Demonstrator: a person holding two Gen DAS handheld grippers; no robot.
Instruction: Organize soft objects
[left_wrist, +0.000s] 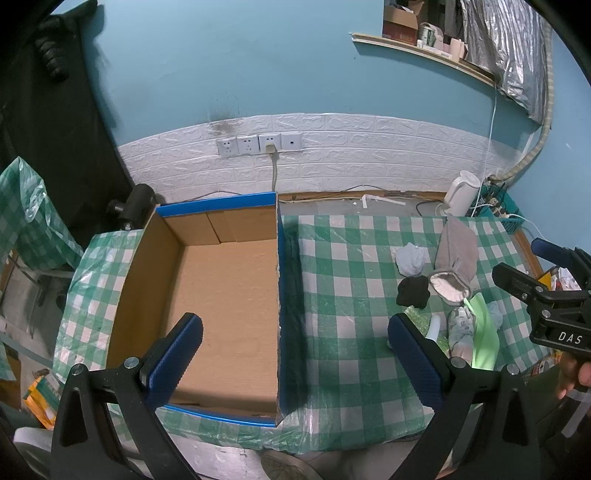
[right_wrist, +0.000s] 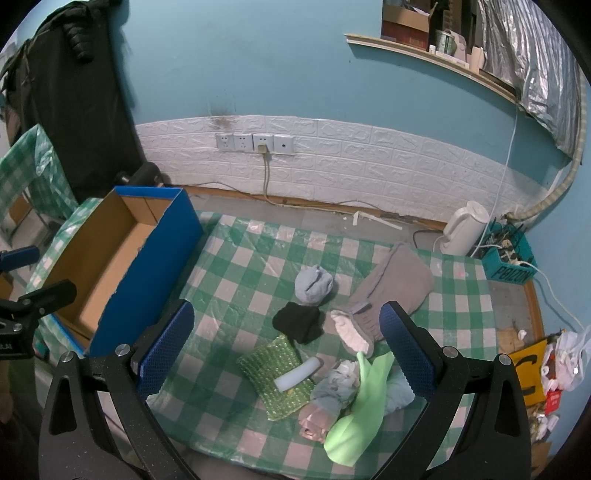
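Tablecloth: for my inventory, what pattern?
Green-and-white checks on the tablecloth, clearest from the right wrist.

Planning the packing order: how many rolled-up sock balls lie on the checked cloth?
2 clearly: a light blue ball left of the grey slipper, and a black one just in front of it. The pile nearer the camera may hide more.

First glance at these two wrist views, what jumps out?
The open cardboard box with blue edges, nothing visible inside, sits on the left of the green checked tablecloth. To its right lies a loose pile of soft things: a grey slipper, a black sock, a blue-grey sock ball, a bright green cloth. Both the left gripper and the right gripper hang open, holding nothing.
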